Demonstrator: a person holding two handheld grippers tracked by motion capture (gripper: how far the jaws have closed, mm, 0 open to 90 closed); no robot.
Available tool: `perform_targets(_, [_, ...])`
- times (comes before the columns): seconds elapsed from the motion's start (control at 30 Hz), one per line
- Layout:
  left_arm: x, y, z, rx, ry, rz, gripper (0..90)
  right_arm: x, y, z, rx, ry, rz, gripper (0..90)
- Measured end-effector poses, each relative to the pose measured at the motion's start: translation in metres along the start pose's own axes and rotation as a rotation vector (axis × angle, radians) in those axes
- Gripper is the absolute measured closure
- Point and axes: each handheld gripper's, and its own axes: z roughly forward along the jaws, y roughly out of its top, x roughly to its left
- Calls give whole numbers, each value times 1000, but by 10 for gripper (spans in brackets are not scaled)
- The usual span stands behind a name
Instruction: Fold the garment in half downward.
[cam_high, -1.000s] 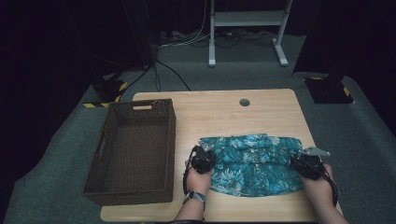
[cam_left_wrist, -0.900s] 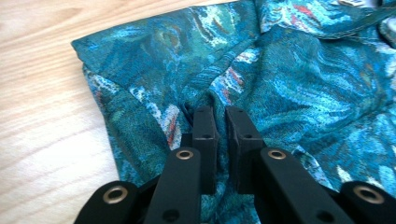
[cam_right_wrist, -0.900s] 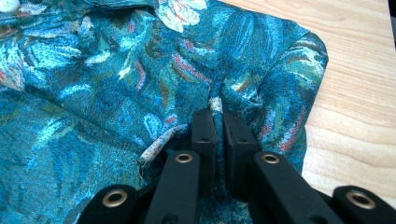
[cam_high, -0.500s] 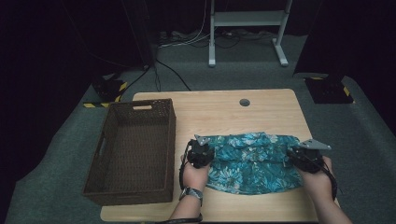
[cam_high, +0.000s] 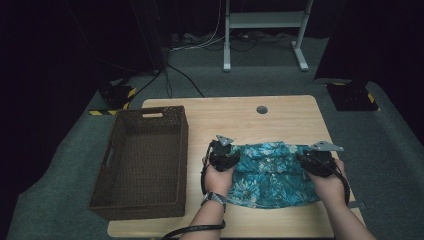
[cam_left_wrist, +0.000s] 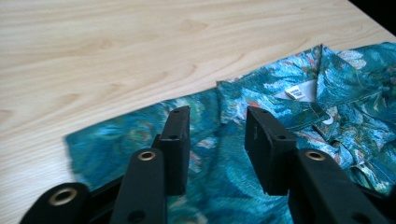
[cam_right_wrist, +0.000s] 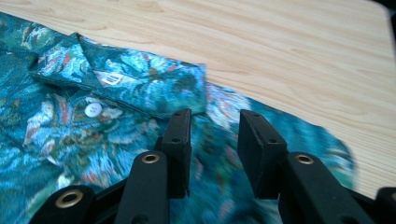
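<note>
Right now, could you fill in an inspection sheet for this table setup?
Surface: pale wooden table with a round hole near its far edge.
Job's things: teal patterned shirt lying folded flat, collar away from the person; white button and label visible.
Clutter: brown wicker basket at the table's left, nothing seen inside.
Grippers: left gripper and right gripper over the shirt's two ends; their jaws have just been opening, apart, cloth below them, not pinched.
Cables: one trails from the left gripper; more on the floor beyond.
Surroundings: dark room, grey carpet, white stand.
</note>
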Motion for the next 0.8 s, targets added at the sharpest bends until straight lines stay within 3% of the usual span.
perform_targets(0.17, [-7,-3,19,25,5,-11,571,7,2,21,26,19,7,647])
perform_targets(0.4, [-14,-1,37,52,0,-14,579,7,5,41,60,43,48,640])
perform_targets(0.53, [-14,0,46,67,2,-13,563,5,7,50,75,49,75,589])
perform_targets(0.7, [-16,-5,54,84,-9,-22,546,8,6,61,113,56,61,555])
perform_targets(0.8, [-16,-7,57,96,-11,-8,554,10,4,65,135,58,57,550])
